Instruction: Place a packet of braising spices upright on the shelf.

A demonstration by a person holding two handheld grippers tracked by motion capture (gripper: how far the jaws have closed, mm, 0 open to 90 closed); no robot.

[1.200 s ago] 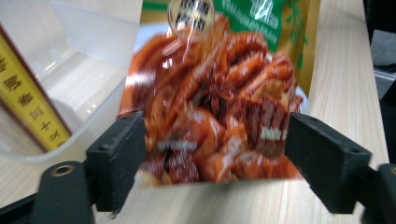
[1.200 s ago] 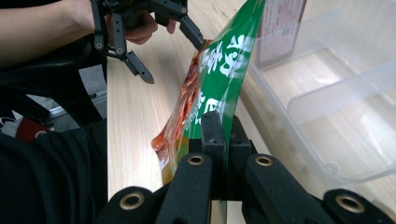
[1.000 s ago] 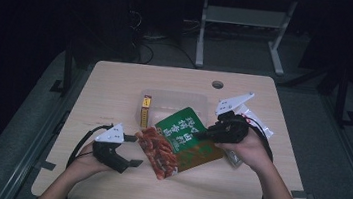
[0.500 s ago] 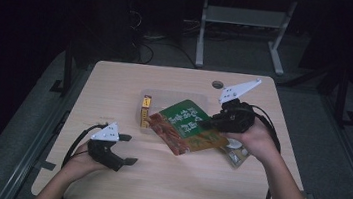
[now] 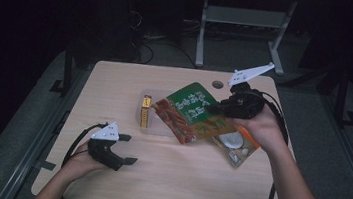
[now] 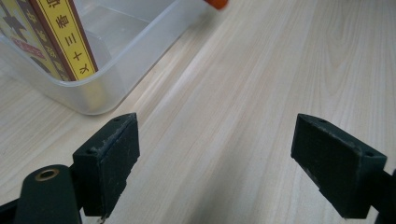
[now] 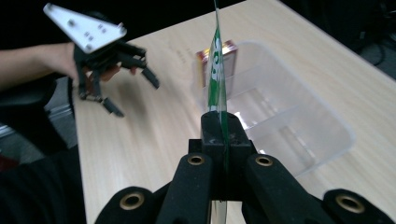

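Note:
My right gripper (image 5: pixel 217 109) is shut on the right edge of a green and red snack bag (image 5: pixel 188 112), which it holds tilted in the air over a clear plastic container (image 5: pixel 158 127). In the right gripper view the bag (image 7: pixel 216 65) stands edge-on, rising from the shut gripper (image 7: pixel 222 122), with the container (image 7: pixel 299 126) below. A yellow box (image 5: pixel 146 112) stands in the container's left end. My left gripper (image 5: pixel 125 149) rests open at the front left of the table. Between its jaws (image 6: pixel 229 158) lies only bare wood, with the container (image 6: pixel 122 63) and box (image 6: pixel 63 39) just ahead.
An orange and white packet (image 5: pixel 236 145) lies on the table under my right hand. The wooden table (image 5: pixel 116 82) has a round cable hole (image 5: pixel 218 84) at the back right. A metal stand (image 5: pixel 239 21) is on the floor behind.
My right gripper has lifted the snack bag off the table and carried it up and back over the container. The left gripper has stayed near the front left.

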